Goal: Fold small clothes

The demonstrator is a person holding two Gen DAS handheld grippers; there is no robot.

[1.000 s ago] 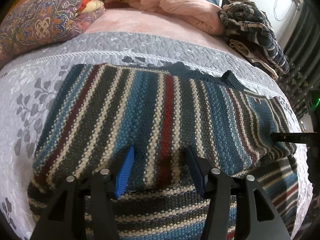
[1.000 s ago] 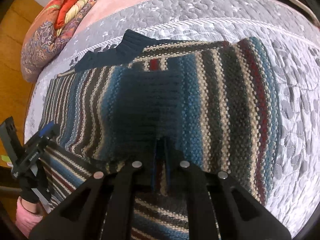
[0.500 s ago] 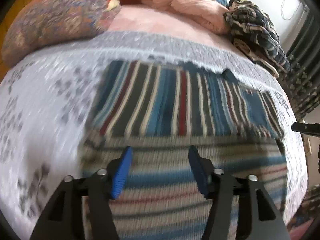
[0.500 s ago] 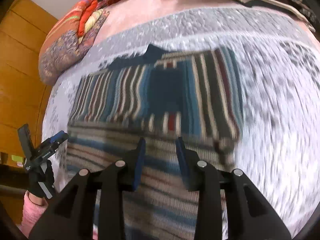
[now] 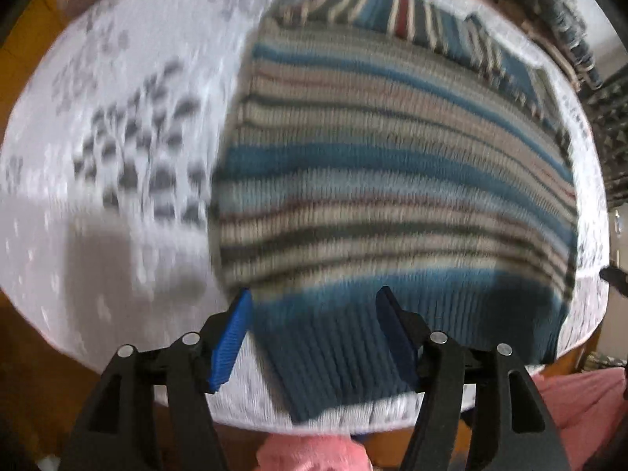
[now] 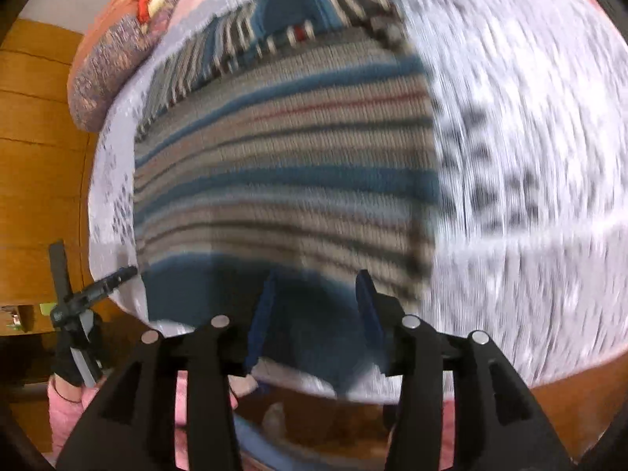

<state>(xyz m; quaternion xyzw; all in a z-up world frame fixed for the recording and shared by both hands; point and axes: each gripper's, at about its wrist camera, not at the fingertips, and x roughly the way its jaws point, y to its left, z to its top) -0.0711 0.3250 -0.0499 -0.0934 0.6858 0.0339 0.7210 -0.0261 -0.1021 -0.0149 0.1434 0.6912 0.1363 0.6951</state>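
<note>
Both spread wide and empty, left hand-held gripper [image 5: 312, 306] and right hand-held gripper [image 6: 316, 288] above striped sweater [image 5: 392, 180] on bed [image 5: 129, 125].

Both wrist cameras look forward and down, close over the same striped sweater [image 5: 392, 180].

Chunky ribbed knit sweater [image 5: 392, 180], quilted matt bedspread [image 5: 117, 117], glossy wood panelling [image 6: 35, 149]
</note>
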